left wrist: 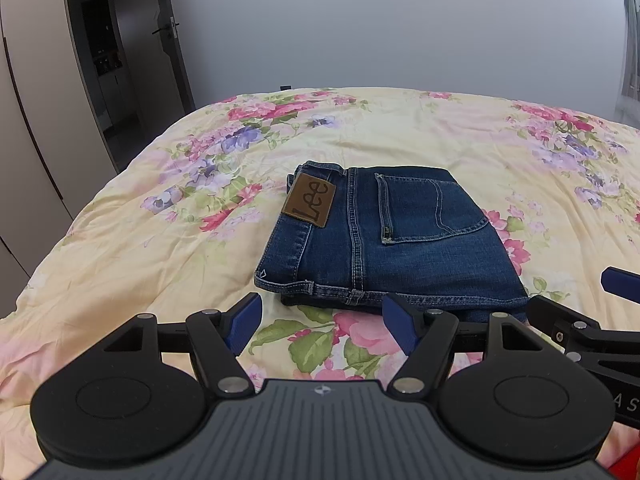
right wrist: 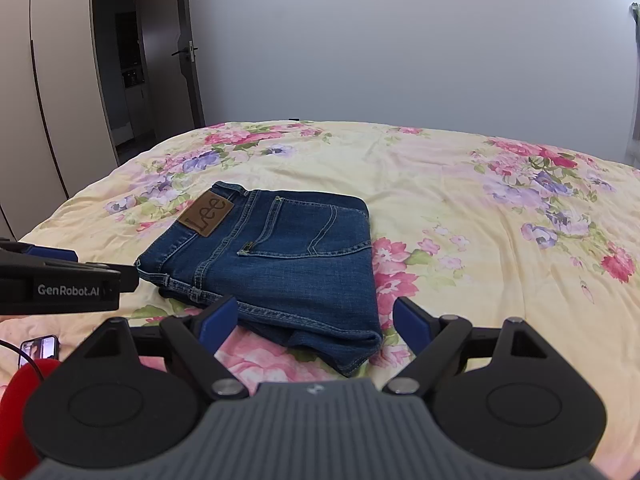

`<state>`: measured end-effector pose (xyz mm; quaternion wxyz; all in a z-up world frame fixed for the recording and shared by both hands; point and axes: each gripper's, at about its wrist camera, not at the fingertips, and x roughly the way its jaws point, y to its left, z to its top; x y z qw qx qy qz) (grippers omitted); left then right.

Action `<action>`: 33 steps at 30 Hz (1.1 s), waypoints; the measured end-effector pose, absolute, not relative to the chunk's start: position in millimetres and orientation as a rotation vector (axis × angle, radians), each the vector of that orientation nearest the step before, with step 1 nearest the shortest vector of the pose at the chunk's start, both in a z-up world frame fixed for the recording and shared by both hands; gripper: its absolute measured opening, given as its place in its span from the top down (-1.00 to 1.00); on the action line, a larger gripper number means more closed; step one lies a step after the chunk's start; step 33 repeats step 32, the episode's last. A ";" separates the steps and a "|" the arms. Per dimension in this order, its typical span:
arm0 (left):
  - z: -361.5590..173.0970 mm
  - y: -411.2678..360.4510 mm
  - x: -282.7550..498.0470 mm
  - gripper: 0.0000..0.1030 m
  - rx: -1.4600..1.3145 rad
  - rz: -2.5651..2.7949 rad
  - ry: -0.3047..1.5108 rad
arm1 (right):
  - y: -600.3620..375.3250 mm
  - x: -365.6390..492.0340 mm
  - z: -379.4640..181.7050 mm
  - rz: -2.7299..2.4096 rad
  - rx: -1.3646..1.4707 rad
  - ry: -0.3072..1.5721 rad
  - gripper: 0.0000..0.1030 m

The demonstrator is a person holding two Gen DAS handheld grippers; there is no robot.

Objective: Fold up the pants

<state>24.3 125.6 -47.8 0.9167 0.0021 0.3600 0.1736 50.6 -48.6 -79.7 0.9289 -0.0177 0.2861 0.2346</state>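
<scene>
Both gripper sets, left gripper [left wrist: 322, 322] and right gripper [right wrist: 316, 326], gape empty before folded jeans [left wrist: 384, 236].

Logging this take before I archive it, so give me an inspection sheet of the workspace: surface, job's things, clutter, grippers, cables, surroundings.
Surface: bed with floral bedspread, wrinkled.
Job's things: blue Lee jeans, folded into a compact stack, back pocket and leather patch facing up.
Clutter: phone with lit screen at the near left edge, beside something red.
Grippers: left gripper open, empty, short of the jeans; right gripper open, empty, at the stack's near edge.
Cables: one dark cable by the phone.
Surroundings: grey wall, open door, wardrobe.
</scene>
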 end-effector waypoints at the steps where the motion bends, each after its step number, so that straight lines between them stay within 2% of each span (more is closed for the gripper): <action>1: -47.7 125.6 24.4 -0.57 0.005 0.358 0.741 | -48.6 50.6 -79.8 0.481 -0.036 0.586 -0.57; 33: -53.1 121.2 24.4 -0.57 0.058 0.356 0.729 | -48.3 53.6 -83.8 0.481 -0.039 0.602 -0.57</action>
